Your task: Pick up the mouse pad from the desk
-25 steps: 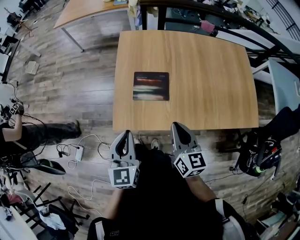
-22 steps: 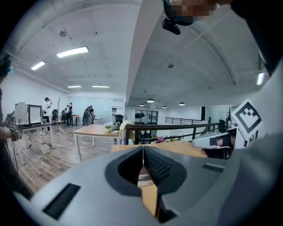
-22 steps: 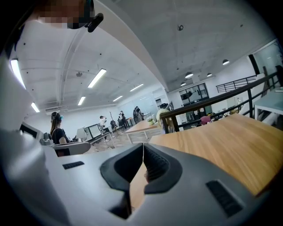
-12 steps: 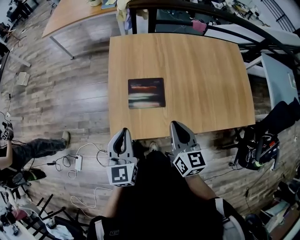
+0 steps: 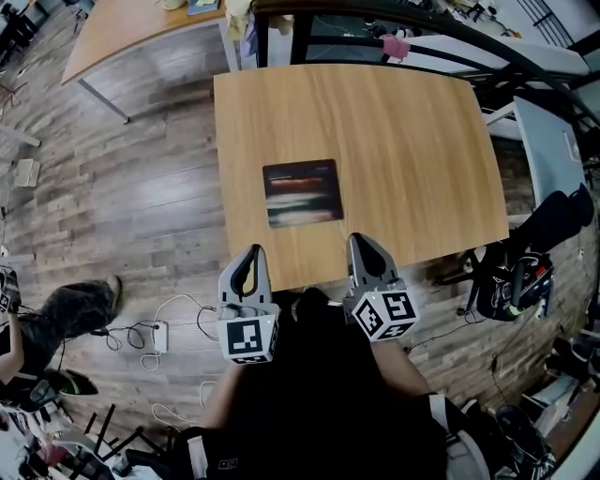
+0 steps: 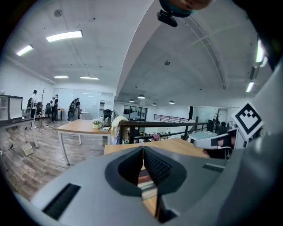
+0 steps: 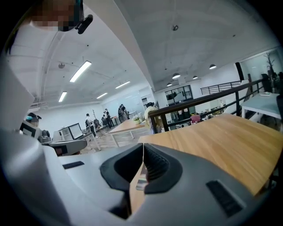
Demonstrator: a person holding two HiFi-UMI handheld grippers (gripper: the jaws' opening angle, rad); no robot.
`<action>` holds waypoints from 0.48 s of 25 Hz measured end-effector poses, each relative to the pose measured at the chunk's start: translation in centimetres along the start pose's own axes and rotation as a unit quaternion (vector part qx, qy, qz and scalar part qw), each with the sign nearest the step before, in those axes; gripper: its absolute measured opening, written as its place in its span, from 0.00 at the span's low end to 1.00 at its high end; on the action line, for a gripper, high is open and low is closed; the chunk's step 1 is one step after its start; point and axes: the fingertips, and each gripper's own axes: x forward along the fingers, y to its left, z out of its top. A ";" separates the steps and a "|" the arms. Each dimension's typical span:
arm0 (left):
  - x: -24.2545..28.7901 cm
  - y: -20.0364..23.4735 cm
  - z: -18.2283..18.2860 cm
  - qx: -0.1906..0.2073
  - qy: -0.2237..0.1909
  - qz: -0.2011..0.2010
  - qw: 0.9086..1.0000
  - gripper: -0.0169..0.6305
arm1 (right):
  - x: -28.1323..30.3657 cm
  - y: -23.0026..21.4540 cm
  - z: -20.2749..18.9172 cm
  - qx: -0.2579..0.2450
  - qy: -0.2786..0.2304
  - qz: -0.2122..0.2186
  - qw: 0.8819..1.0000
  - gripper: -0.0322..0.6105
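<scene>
Looking down in head view: dark rectangular mouse pad w/ blurred red-and-white streaks (image 5: 302, 192) flat on light wooden desk (image 5: 412, 159), left of frame centre, nearer desk's left edge than its right, nothing touching it. Grey left gripper (image 5: 247, 253) at lower centre-left, tip overlapping desk's near edge, below and left of pad, apart from it. Grey right gripper (image 5: 360, 241) at lower centre-right, tip likewise at near edge, below and right of pad, also apart. Black-and-white marker cube (image 5: 251, 337) behind left one. Second wooden table (image 5: 122, 28) at upper left, grey plank floor (image 5: 141, 187) at left, white cables (image 5: 173, 319) on it at lower left.

Left gripper view: left gripper (image 6: 143, 149) at lower centre, jaws pressed together along a thin seam, nothing between them. Sliver of mouse pad (image 6: 145, 185) visible past jaw bodies, lying on desk (image 6: 177, 143) further ahead, no contact. Right gripper (image 6: 216, 141) at right edge. Second table (image 6: 84, 126) at centre-left.

Right gripper view: right gripper (image 7: 143, 152) at lower centre, jaws closed tight, empty. Desk (image 7: 221, 137) across right half; strip of mouse pad (image 7: 141, 181) just visible below seam, ahead on desktop. Left gripper (image 7: 66, 145) at left. Black railing (image 7: 199, 103) beyond desk, centre-right.
</scene>
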 end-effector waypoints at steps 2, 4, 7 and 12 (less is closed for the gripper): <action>0.8 0.9 -0.2 0.004 0.003 -0.011 1.000 0.06 | 0.7 0.2 0.0 -0.002 -0.003 -0.011 1.000 0.10; 1.5 1.7 -0.7 0.003 0.013 -0.019 1.000 0.06 | 1.4 0.5 0.0 -0.003 -0.004 -0.020 1.000 0.10; 2.9 2.2 -0.9 -0.012 0.020 -0.026 0.999 0.06 | 2.5 0.2 0.2 -0.006 0.000 -0.031 1.000 0.10; 6.2 2.7 -0.6 -0.018 0.020 -0.026 0.999 0.06 | 5.1 -1.2 0.7 -0.007 0.004 -0.032 0.999 0.10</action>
